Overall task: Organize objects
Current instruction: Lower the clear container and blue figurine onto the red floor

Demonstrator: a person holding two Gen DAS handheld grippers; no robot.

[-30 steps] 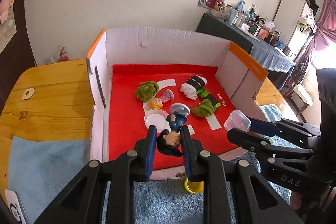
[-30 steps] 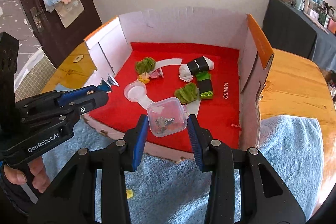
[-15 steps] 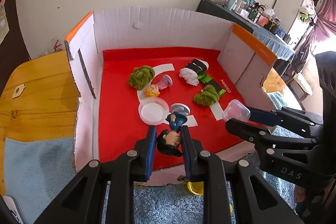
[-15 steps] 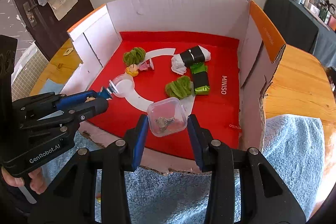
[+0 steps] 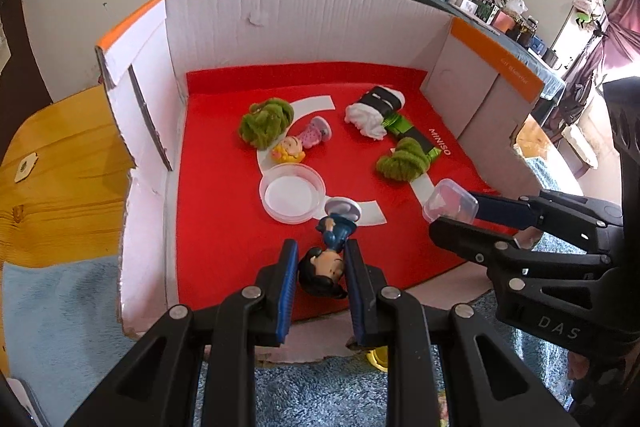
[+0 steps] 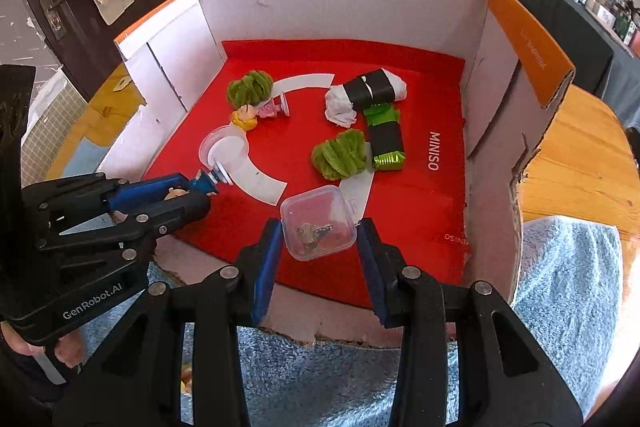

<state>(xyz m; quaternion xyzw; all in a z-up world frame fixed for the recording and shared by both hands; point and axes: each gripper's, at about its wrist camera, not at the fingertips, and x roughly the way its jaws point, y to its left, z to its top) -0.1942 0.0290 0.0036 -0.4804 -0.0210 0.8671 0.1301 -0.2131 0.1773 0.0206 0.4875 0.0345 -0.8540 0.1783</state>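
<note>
On the left, my left gripper (image 5: 320, 277) is clamped on a small figurine (image 5: 326, 259), pads pressed to either side of its dark-haired head. Its blue body and round white base point away from me, out over the near part of the red floor of the cardboard box (image 5: 304, 19). It looks like hard moulded plastic, so I judge it light, stiff and a bit slick. The head is the widest part and the right place to pinch. The thin body would twist between the pads.

Just beyond the base lies a shallow clear lid (image 5: 292, 193), flat on the red floor, with a second little figurine (image 5: 298, 147) in pink and yellow lying on its side farther back. A green fuzzy bundle (image 5: 266, 123) sits beside it at the far left.

Toward the middle and right are another green fuzzy bundle (image 6: 340, 155), a white wad banded in black (image 6: 366, 93) and a shiny green packet with a black band (image 6: 386, 139), all resting loose on the red.

On the right, my right gripper (image 6: 318, 243) grips a small clear plastic case (image 6: 318, 223) across its side walls, held above the near edge of the box. Something small and metallic shows inside; what it is I cannot tell. The case looks thin-walled and smooth, so I expect it to flex or slip if squeezed hard. Holding it square across the flat sides, as it sits now, seems safest.
</note>
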